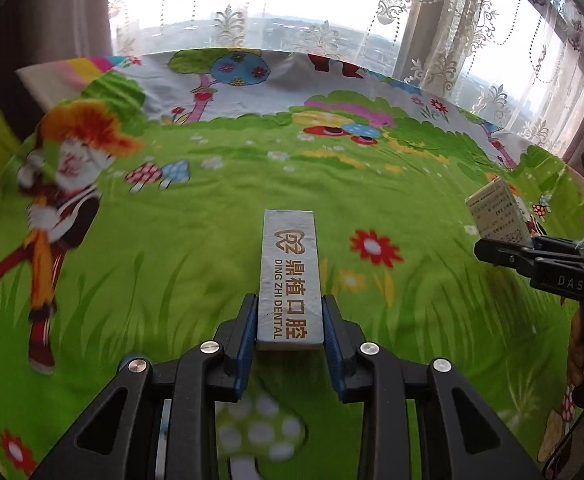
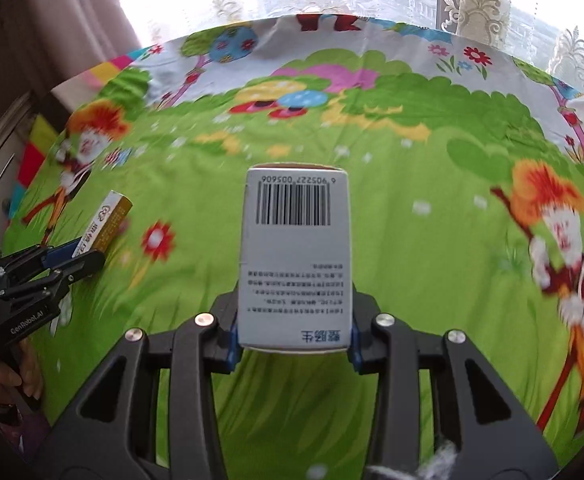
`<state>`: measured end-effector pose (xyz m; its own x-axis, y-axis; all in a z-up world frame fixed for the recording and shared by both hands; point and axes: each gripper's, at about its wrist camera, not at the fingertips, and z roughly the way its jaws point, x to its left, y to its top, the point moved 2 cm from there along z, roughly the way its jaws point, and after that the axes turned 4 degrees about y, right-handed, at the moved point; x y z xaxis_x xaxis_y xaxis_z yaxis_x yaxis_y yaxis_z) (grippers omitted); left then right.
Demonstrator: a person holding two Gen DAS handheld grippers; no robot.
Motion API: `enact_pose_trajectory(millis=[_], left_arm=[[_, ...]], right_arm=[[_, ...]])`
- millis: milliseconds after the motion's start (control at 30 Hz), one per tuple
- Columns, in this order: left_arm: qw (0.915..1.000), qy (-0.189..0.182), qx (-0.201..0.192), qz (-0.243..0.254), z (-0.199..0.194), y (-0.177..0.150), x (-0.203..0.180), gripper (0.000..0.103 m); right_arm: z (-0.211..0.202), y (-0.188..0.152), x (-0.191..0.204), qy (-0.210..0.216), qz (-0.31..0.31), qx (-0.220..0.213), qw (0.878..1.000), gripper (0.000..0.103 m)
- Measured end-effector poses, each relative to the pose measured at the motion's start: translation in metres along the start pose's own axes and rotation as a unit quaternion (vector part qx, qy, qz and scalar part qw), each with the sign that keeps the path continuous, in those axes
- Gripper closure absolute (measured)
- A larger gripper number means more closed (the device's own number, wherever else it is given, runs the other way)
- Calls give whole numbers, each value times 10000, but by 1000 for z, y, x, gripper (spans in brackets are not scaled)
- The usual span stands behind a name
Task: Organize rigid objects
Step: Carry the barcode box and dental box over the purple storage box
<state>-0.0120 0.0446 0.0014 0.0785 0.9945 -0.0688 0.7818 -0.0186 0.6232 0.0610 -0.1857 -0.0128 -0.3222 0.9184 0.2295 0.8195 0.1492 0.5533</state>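
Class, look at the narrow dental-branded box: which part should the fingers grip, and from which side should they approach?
Grip the dental box across its two long, flat, parallel side faces near one end, coming in lengthwise from that short end. Its narrow width fits between the fingers, as the left gripper shows.

Bright window [image 1: 292, 8] behind lace curtains [image 1: 444, 40], cartoon-print green sheet [image 1: 172, 240] below

The left hand-held gripper [image 1: 290, 332] was black, with blue finger pads [image 1: 246, 334] and silver screws; "GenRobot.AI" marked its side. The right hand-held gripper [image 2: 294, 334] matched, lettered "DAS". A bare-skinned hand [image 2: 0, 380] showed.
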Motion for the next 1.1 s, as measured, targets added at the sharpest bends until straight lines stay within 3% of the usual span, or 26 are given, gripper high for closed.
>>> enact_pose_trajectory(millis=[633, 1100], left_arm=[[9998, 72, -177, -105, -69, -76, -3, 71], [9977, 207, -541, -339, -136, -122, 14, 71]], right_arm=[[-49, -85, 32, 5, -130, 14, 9999, 59], [-71, -100, 92, 374, -793, -20, 9961, 59]])
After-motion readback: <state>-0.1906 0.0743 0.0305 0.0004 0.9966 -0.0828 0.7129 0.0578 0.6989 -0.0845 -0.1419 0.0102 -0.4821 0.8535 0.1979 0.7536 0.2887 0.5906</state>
